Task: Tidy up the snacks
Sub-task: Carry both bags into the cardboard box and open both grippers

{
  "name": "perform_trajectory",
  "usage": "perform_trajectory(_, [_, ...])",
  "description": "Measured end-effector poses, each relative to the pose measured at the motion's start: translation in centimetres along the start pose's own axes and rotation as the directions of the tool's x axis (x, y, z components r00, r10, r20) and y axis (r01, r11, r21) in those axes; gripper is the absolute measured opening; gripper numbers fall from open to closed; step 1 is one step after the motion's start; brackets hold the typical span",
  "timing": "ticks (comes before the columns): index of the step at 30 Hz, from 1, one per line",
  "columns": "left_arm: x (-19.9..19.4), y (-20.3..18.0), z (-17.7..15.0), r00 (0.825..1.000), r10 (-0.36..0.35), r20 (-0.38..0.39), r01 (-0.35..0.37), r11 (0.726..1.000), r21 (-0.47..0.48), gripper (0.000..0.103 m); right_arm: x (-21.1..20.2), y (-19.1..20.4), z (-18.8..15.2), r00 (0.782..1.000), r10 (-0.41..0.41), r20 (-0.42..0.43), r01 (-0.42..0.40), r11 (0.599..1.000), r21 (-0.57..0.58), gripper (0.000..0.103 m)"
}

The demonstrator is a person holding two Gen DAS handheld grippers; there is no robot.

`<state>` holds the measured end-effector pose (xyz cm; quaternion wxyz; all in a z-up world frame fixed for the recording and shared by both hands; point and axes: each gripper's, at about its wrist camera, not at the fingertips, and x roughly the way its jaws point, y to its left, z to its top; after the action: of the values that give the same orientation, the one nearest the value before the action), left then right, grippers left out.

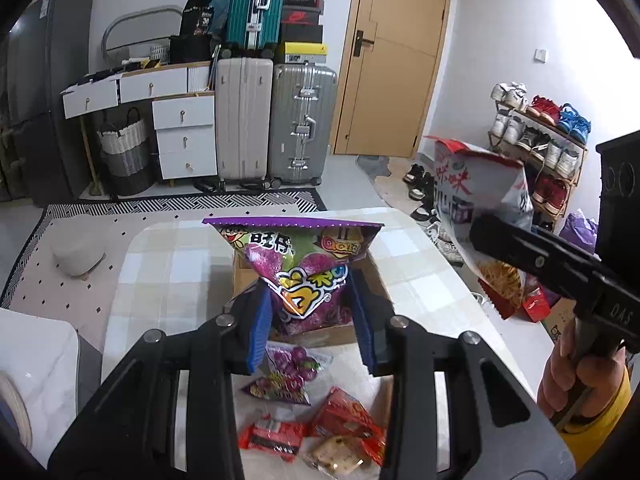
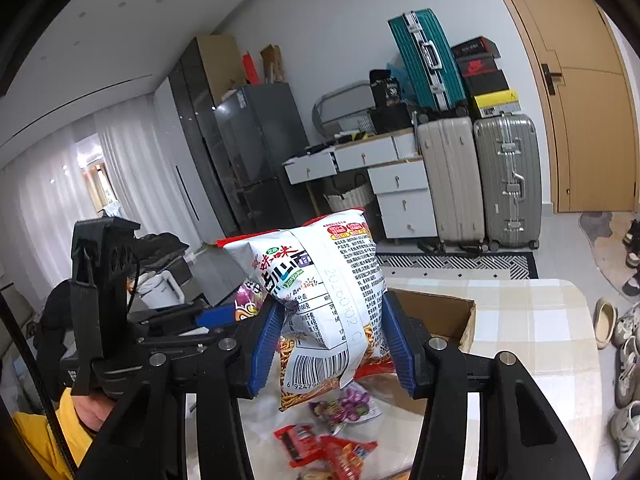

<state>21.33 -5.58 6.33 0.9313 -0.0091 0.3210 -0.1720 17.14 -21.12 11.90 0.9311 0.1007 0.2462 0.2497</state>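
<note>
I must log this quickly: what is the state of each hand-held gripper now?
Left hand-held gripper: closed on the purple candy bag.
Right hand-held gripper: closed on the white noodle snack bag.

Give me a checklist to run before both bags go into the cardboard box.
1. Left gripper clamped on the purple candy bag: ok.
2. Right gripper clamped on the white noodle snack bag: ok.
3. Cardboard box open on top: ok.
4. Room inside the box: cannot tell, bags hide it.
5. Both bags lifted off the loose snacks: ok.
</note>
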Motion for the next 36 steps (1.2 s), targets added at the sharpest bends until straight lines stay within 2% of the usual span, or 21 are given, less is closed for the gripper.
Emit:
perform_trajectory(8, [7.3, 2.0, 3.3, 0.998, 0.046, -0.053, -0.047, 0.999, -0.008, 0.033, 5.4, -4.8, 0.8, 0.998, -0.004, -0.058, 0.009, 0.996, 0.083, 0.05])
perform_trajectory(18, [15.6, 3.7, 4.6, 0.99, 0.06, -0.131, -0.06, 0.998, -0.003, 0.033, 11.9, -8.9, 0.7, 0.99, -0.017, -0.142, 0.038, 0.989, 0.144, 0.05])
perform_trajectory(26, [22.5, 5.4, 4.9, 0.977, 0.067, -0.201, -0.07, 0.998, -0.008, 0.033, 15.9, -10.5, -0.6, 0.979, -0.003, -0.204, 0.038, 0.986, 0.165, 0.05])
perform_trajectory(36, [29.1, 6.8, 3.7, 0.962, 0.06, -0.266, -0.066, 0.998, -0.013, 0.034, 18.9, -11.9, -3.0, 0.962, -0.009, -0.273, 0.061, 0.982, 0.181, 0.05])
